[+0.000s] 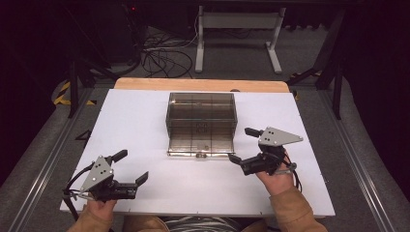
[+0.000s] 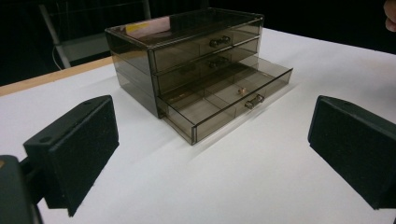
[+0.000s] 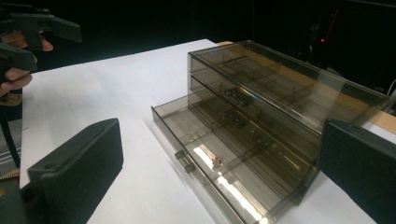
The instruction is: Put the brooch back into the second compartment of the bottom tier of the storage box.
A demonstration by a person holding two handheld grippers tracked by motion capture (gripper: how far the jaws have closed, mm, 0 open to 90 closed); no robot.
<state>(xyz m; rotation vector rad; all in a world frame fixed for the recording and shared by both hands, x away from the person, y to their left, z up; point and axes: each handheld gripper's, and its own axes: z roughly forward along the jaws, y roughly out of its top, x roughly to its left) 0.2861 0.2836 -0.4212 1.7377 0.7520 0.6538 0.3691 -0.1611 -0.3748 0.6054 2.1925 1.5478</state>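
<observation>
We see a smoke-brown, see-through drawer box point(image 1: 201, 116) with a faint grid of darker dividers showing through its walls. Its bottom drawer point(image 2: 229, 100) has the same brownish tint, with a small brass-coloured handle point(image 2: 253, 101) and a tiny golden piece point(image 2: 242, 91) inside. The desk point(image 1: 145, 121) is plain white on top, with a light wooden strip point(image 1: 200, 84) along its far edge. Our left tool point(image 1: 131, 167) is black with a grey plate dotted with dark screws; our right tool point(image 1: 243, 144) is the same black and grey. The sleeve point(image 1: 296, 210) at our right wrist is tan. The floor point(image 1: 367, 145) is grey carpet, with a yellow-and-black striped mark point(image 1: 62, 93).
</observation>
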